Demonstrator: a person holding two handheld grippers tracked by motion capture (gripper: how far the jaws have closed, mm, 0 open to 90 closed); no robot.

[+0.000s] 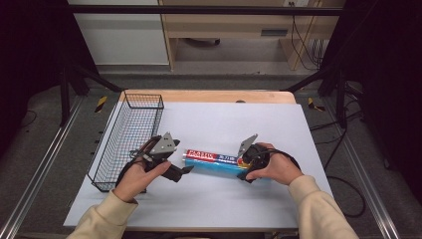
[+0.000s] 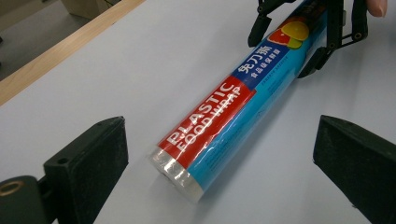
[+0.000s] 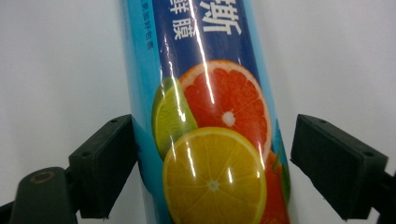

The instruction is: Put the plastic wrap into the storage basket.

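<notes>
A: What takes up the most room?
B: The pale blue-grey counter (image 1: pixel 199 199) with its wooden far edge, then the black wire basket (image 1: pixel 130 137) along its left side.

A: And the main thing?
B: A blue and red tube of plastic food wrap (image 1: pixel 214 162) lies flat mid-counter, just right of the basket, its clear-capped end pointing left.

A: The right claw (image 1: pixel 243 169)?
B: It straddles the tube's right end, over the printed citrus fruit. Its jaws are apart: one touches the wrap's side, the other stands off it.

A: The left claw (image 1: pixel 185 170)?
B: Spread wide, near the tube's left end, touching nothing.
</notes>
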